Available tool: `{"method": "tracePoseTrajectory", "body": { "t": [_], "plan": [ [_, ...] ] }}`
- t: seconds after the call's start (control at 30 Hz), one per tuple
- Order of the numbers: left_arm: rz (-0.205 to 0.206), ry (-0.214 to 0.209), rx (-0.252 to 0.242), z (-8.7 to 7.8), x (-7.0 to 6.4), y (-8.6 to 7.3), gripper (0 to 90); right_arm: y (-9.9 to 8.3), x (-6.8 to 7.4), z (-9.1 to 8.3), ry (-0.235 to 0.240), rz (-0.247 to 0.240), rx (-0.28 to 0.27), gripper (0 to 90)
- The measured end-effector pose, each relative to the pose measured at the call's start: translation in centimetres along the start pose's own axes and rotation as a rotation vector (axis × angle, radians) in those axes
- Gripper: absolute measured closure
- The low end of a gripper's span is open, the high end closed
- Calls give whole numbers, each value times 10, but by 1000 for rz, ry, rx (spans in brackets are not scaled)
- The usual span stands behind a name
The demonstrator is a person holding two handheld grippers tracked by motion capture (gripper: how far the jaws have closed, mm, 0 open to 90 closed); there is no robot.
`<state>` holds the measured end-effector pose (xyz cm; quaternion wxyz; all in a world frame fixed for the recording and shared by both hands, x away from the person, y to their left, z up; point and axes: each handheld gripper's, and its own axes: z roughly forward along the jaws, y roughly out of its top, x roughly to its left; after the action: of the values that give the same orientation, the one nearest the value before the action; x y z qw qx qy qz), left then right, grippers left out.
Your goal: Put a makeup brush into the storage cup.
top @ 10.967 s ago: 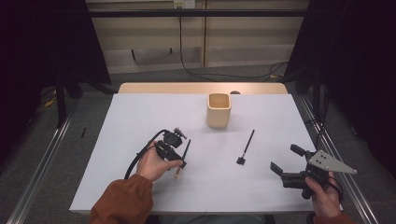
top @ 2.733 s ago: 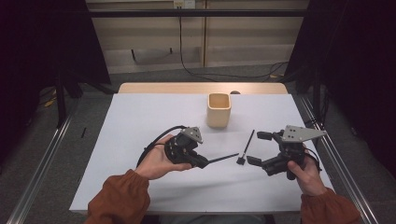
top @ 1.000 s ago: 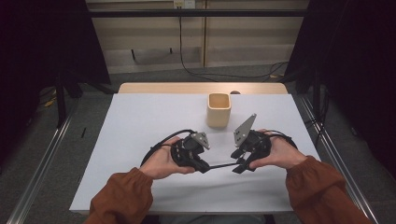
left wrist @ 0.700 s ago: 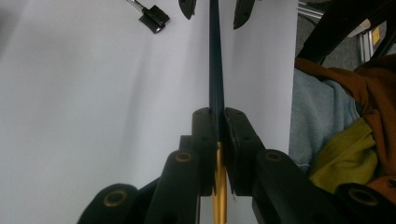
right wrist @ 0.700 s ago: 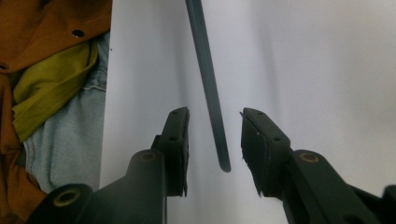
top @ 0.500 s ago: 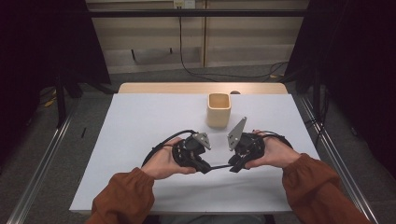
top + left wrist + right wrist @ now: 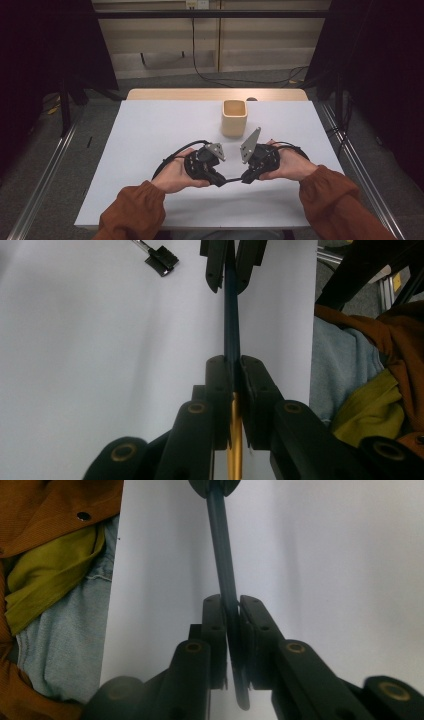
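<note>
A thin dark brush handle [image 7: 232, 180] with a gold section spans the gap between my two grippers, low over the white table [image 7: 150, 130]. My left gripper [image 7: 220, 181] is shut on one end. In the left gripper view the jaws [image 7: 234, 365] pinch the handle [image 7: 231, 315] where dark meets gold. My right gripper [image 7: 245, 179] is shut on the other end, seen at the top [image 7: 232, 270] of that view. In the right gripper view my jaws [image 7: 230, 607] clamp the handle [image 7: 220, 545], which runs up to the left gripper [image 7: 212, 486].
A small wooden cup [image 7: 234, 117] stands upright behind the grippers, toward the table's far side. A second brush, flat-headed [image 7: 160, 257], lies on the table beyond the handle in the left gripper view. The person's lap lies past the near table edge.
The left gripper lifted the brush off the table. The right gripper came in from the right and shut on its free end; in the last half second it edged slightly left.
</note>
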<state>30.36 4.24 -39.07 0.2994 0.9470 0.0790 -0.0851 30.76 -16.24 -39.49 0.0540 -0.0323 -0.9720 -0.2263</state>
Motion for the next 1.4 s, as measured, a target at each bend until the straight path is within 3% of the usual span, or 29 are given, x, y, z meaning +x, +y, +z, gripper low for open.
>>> {"method": "tracePoseTrajectory", "body": {
  "t": [0.57,0.83,1.0,1.23,1.4],
  "plan": [
    [8,2,-31,1,2,-6,805,0,3,4,22,0,1,858],
    [10,30,-48,0,3,-9,569,-4,3,1,1,4,-13,858],
    [23,106,-71,-1,0,-10,323,-5,2,1,7,26,-6,858],
    [-37,119,-94,-2,6,-13,66,-9,0,-3,4,51,-34,858],
    [-53,154,-151,-7,2,-19,57,-13,1,-5,-6,50,-64,858]
  ]
}}
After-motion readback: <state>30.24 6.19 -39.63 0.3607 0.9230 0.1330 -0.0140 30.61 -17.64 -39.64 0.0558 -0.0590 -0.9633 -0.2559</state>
